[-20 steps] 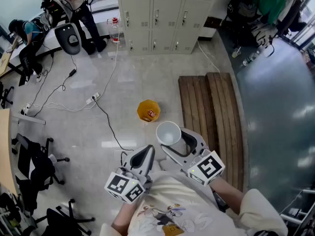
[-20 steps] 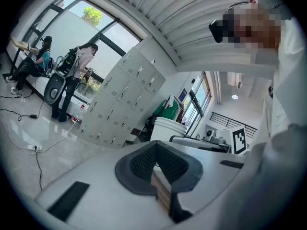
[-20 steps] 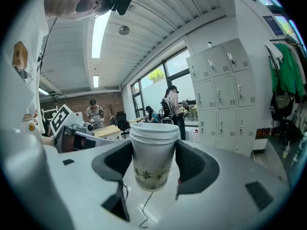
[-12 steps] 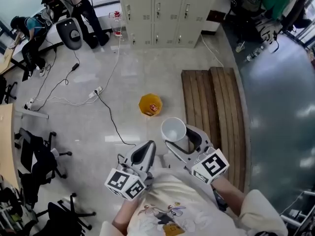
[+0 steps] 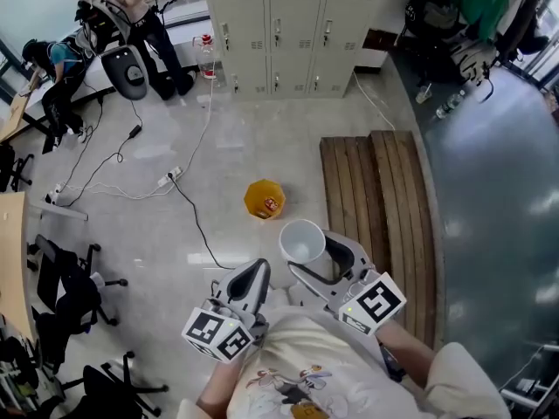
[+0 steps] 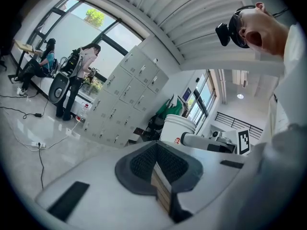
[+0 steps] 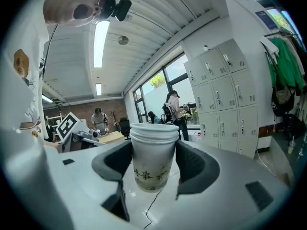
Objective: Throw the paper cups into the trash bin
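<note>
My right gripper (image 5: 306,248) is shut on a white paper cup (image 5: 301,240), held upright with its mouth up, above the floor. In the right gripper view the cup (image 7: 153,157) shows two stacked rims and green print, with a dark pad pressed on each side of it at my right gripper (image 7: 153,163). The orange trash bin (image 5: 264,199) stands on the floor just beyond the cup, slightly to its left. My left gripper (image 5: 248,284) hangs beside the right one, shut and empty (image 6: 156,166). The cup (image 6: 178,127) also shows in the left gripper view.
A wooden bench (image 5: 377,208) lies to the right of the bin. Grey lockers (image 5: 288,29) line the far wall. Cables and a power strip (image 5: 169,178) trail across the floor at left, near office chairs (image 5: 61,295). People stand and sit at the far left (image 5: 140,16).
The head view has swayed slightly. The right gripper still holds the cup in about the same spot short of the bin; the left gripper has barely moved.
</note>
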